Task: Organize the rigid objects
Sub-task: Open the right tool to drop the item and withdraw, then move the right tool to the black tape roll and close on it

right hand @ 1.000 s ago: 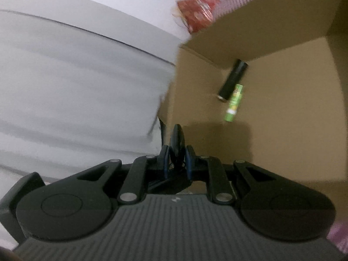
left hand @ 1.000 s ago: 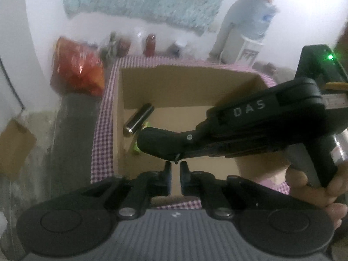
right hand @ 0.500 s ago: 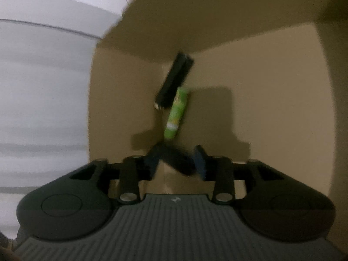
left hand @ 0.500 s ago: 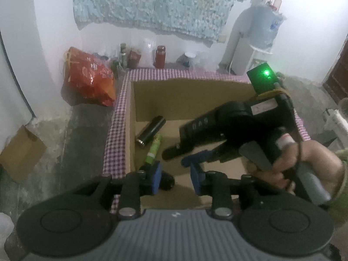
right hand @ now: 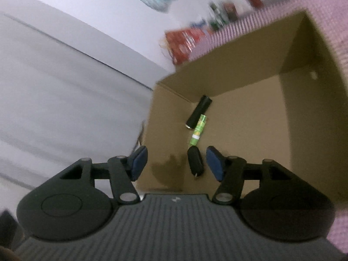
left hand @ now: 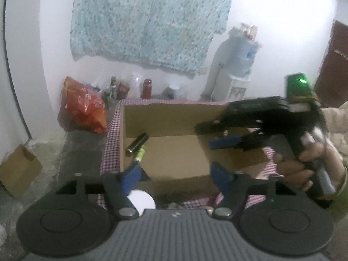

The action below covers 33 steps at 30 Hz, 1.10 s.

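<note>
An open cardboard box (left hand: pixel 174 117) (right hand: pixel 304 108) holds a black cylinder (left hand: pixel 137 143) (right hand: pixel 198 114), a green tube (left hand: pixel 141 153) (right hand: pixel 198 132) and a small black oval object (right hand: pixel 195 160) lying on its floor. My left gripper (left hand: pixel 175 175) is open and empty above the box's near wall. My right gripper (right hand: pixel 177 160) is open and empty above the box, with the black oval object lying below between its fingers; it also shows in the left wrist view (left hand: pixel 217 136) over the box's right side.
The box stands on a pink checked cloth (left hand: pixel 111 143). A red bag (left hand: pixel 84 106), bottles and jars (left hand: pixel 145 88) stand behind it by the wall. A water dispenser (left hand: pixel 235 69) is at the back right. A small cardboard box (left hand: pixel 19 169) sits on the floor, left.
My right gripper opened and dropped the black oval object into the box, then rose and pulled back. My left gripper opened wide and lifted away from the box.
</note>
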Motion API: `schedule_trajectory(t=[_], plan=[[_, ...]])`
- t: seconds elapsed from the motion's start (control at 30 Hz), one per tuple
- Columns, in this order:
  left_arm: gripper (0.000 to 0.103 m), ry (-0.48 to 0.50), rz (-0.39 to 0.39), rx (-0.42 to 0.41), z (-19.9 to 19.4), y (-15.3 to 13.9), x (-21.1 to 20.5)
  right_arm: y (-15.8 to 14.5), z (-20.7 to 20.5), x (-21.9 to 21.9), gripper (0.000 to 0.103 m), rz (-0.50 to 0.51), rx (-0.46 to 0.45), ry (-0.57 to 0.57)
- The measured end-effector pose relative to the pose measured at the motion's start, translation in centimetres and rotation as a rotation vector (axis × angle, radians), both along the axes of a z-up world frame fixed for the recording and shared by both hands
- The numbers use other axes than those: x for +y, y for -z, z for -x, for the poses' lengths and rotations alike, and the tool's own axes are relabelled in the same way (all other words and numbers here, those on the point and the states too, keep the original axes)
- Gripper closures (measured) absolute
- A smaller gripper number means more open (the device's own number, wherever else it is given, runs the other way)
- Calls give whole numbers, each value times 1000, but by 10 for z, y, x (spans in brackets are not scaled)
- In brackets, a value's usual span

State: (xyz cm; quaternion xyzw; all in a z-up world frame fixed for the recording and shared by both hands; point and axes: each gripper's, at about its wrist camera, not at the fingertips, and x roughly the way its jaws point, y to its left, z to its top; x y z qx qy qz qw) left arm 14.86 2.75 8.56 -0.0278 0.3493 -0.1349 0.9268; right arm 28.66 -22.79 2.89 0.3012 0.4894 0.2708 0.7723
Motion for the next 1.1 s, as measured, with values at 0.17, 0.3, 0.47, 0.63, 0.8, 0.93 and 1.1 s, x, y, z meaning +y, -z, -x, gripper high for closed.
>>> schedule_trajectory(t=[0.17, 0.3, 0.47, 0.63, 0.8, 0.93, 1.1], plan=[[0, 15, 23, -32, 38, 9, -1, -39, 84, -36, 19, 79, -183, 34], [0, 1, 53, 17, 57, 34, -2, -46, 143, -53, 4, 228, -293, 93], [0, -27, 47, 124, 70, 74, -8, -34, 200, -58, 1, 485, -367, 140], [0, 37, 100, 165, 80, 101, -13, -10, 230, -51, 1, 731, -431, 212], [0, 90, 116, 139, 80, 116, -29, 10, 238, -67, 1, 736, -421, 242], [0, 142, 44, 114, 79, 128, -53, 24, 245, -84, 1, 564, -405, 244], [0, 236, -42, 68, 78, 142, -86, 47, 239, -80, 1, 579, -352, 260]])
